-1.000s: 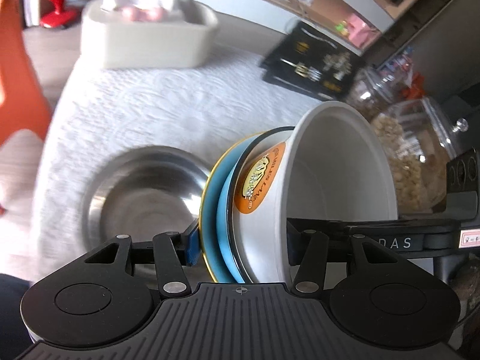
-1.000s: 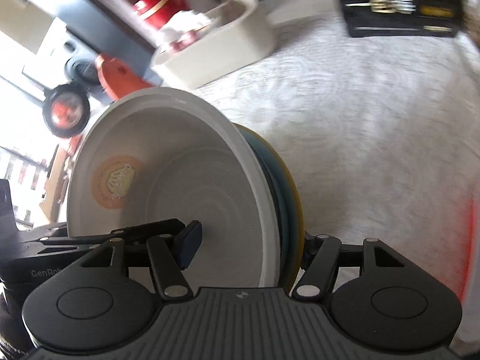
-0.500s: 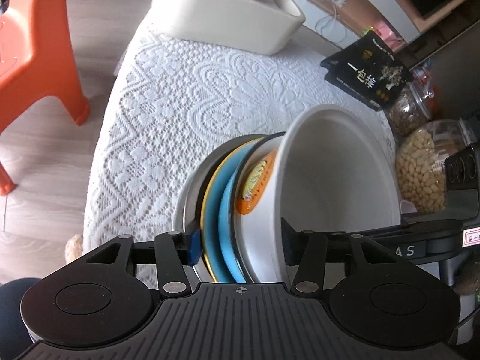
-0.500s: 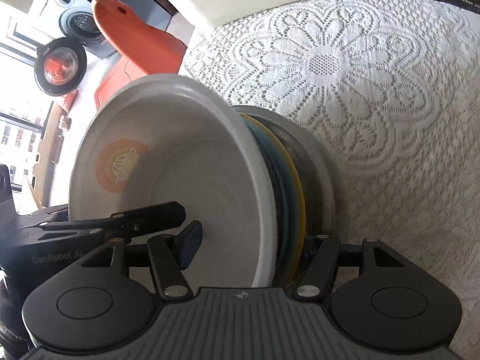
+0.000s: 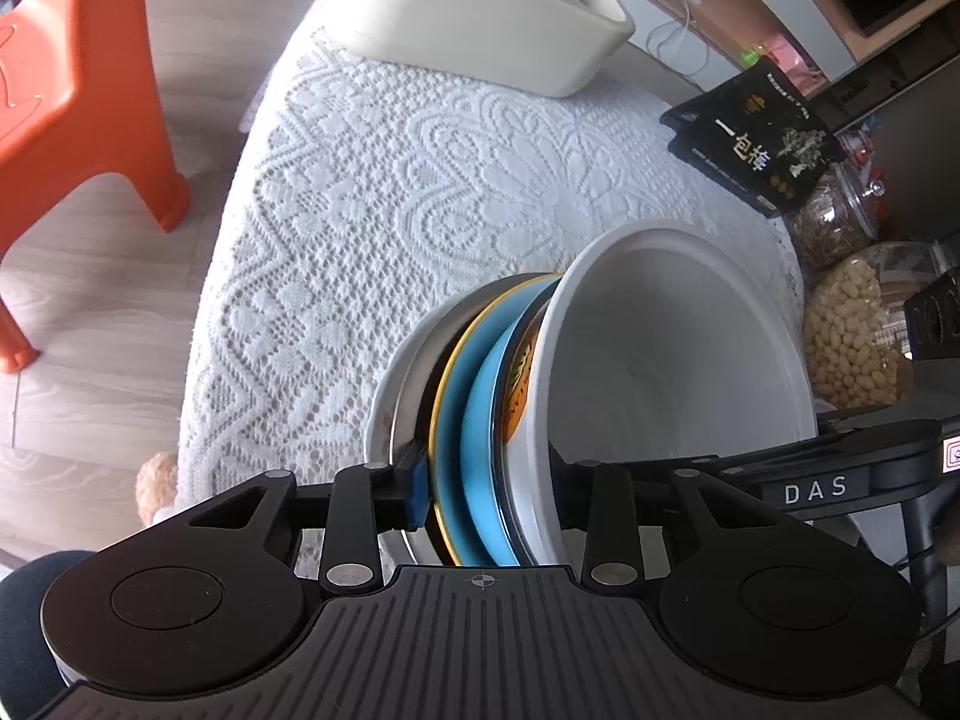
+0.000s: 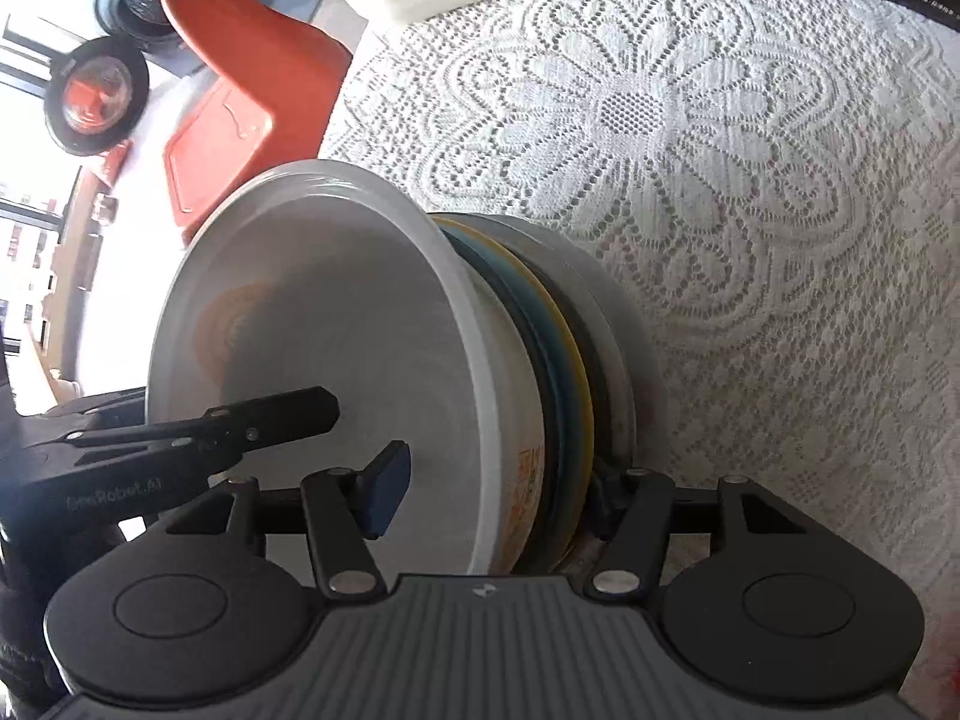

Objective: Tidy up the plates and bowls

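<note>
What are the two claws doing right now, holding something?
Left gripper: closed on the stack of bowls and plates.
Right gripper: closed on the same stack.

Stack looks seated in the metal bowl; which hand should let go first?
Right, probably. The right gripper and left gripper both clamp the white bowl and blue plate; the left's finger reaches deeper inside, so it can steady them.

Left claw (image 5: 489,489) and right claw (image 6: 492,483) both clamped.
</note>
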The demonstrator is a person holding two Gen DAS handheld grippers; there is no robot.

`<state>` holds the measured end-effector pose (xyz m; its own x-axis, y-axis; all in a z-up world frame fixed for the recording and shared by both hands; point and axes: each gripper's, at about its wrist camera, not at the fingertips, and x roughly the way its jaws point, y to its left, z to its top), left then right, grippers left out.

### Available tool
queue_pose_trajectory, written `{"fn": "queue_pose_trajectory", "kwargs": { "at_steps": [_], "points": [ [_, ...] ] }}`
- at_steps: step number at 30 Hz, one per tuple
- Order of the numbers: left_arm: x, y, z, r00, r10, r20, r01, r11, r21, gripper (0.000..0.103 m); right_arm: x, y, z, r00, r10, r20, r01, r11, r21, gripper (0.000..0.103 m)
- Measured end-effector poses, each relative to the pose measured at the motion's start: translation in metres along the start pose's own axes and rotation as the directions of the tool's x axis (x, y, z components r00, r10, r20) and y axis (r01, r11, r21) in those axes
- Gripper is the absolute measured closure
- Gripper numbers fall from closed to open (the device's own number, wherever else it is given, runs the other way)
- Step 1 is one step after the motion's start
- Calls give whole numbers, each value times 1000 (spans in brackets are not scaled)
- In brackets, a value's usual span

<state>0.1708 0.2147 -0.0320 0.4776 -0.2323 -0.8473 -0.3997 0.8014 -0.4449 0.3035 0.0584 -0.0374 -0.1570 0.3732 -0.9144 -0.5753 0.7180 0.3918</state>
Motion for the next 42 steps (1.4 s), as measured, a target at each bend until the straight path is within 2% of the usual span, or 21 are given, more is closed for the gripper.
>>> {"fn": "queue_pose_trajectory", "kwargs": {
  "at_steps": [5, 9, 12, 15, 19, 22, 25, 27, 30, 36, 42],
  "points": [
    [-1, 3, 1, 1000, -4, -7, 4, 1000, -22, 68, -13, 10, -5, 998, -46, 33, 48, 998, -37, 45],
    [-3, 2, 0, 1000, 4, -8, -4, 1000, -19, 68, -20, 9, -7, 996, -61, 60, 61, 998, -3, 47],
    [-5, 0, 0, 1000, 18, 4, -18, 1000, -10, 66, -33, 14, -11, 986, -102, 132, 105, 994, -16, 47],
    [-7, -3, 0, 999, 32, 16, -32, 999, 6, 68, -54, 25, -17, 973, -71, 219, 86, 995, -59, 45],
    [-11, -1, 1, 999, 32, 21, -32, 999, -7, 69, -49, 29, -22, 972, -90, 219, 108, 991, -73, 45],
    [-26, -7, 1, 995, 66, 81, -67, 998, 15, 70, -42, 26, -27, 970, -81, 228, 96, 994, -56, 45],
    [-49, -15, 0, 990, 16, 141, -22, 999, 39, 74, -40, 25, -36, 962, -73, 264, 88, 995, -47, 45],
    [-58, -23, -2, 986, 22, 166, -34, 997, 69, 74, -41, 23, -42, 956, -62, 287, 73, 997, -30, 45],
    [-58, -30, -7, 986, 27, 164, -41, 996, 82, 74, -42, 19, -51, 945, -56, 323, 63, 998, -9, 45],
    [-52, -41, -14, 974, 112, 199, -135, 985, 105, 75, -55, 9, -63, 926, -94, 366, 92, 996, 22, 46],
    [-49, -40, -15, 978, 94, 186, -115, 987, 109, 75, -59, -5, -65, 917, -131, 376, 119, 991, 55, 46]
  ]
}}
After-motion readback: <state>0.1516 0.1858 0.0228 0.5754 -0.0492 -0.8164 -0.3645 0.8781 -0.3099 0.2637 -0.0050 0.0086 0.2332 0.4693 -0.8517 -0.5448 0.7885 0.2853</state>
